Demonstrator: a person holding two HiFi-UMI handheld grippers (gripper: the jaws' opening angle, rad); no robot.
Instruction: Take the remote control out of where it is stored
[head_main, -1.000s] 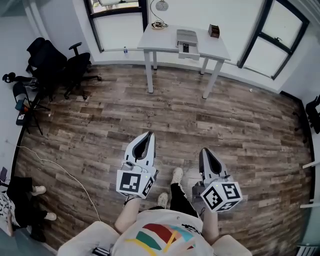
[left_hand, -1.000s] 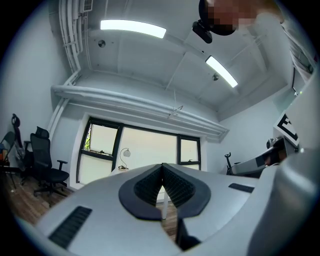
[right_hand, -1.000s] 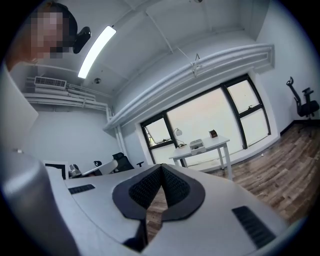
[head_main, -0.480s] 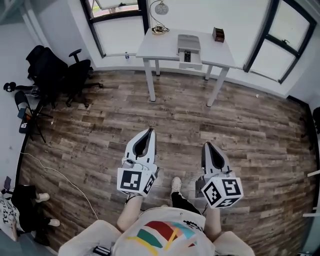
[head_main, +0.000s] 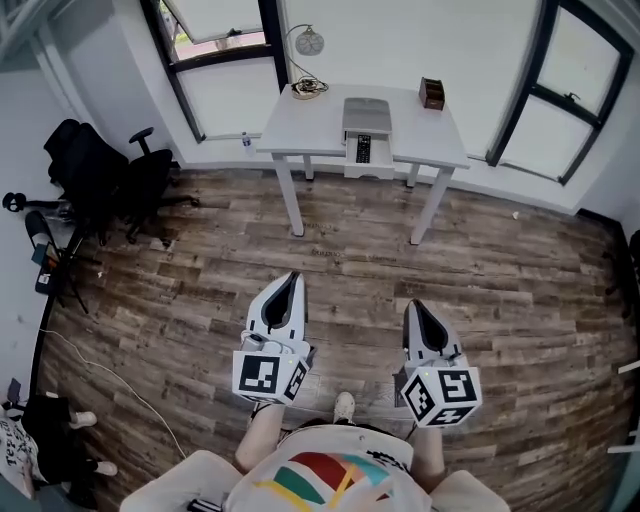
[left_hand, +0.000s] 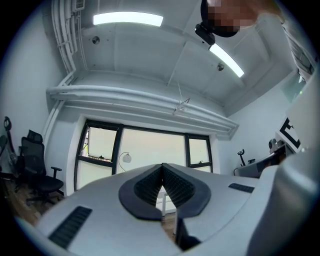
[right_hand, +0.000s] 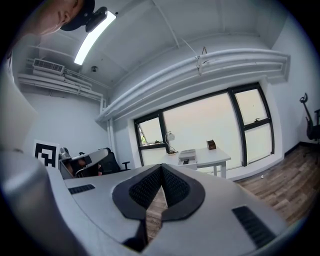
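Observation:
The black remote control (head_main: 363, 148) lies in the pulled-out drawer of a small grey drawer unit (head_main: 366, 112) on the white table (head_main: 430, 140) by the windows. Both grippers are held over the wooden floor, well short of the table and pointing toward it. My left gripper (head_main: 291, 277) has its jaws together and empty; its own view shows the pads meeting (left_hand: 162, 166). My right gripper (head_main: 411, 306) is likewise shut on nothing (right_hand: 161, 167). The drawer unit (right_hand: 187, 154) and the table (right_hand: 216, 159) appear small and far in the right gripper view.
A desk lamp (head_main: 308, 42) with a coiled cable and a small brown box (head_main: 432, 92) stand on the table. Black office chairs (head_main: 100, 170) crowd the left wall. A white cable (head_main: 120, 385) trails across the floor at lower left. Dark-framed windows line the back wall.
The table with the drawer unit has come closer in the head view as the person walks toward it. Both grippers travel along, still shut and side by side.

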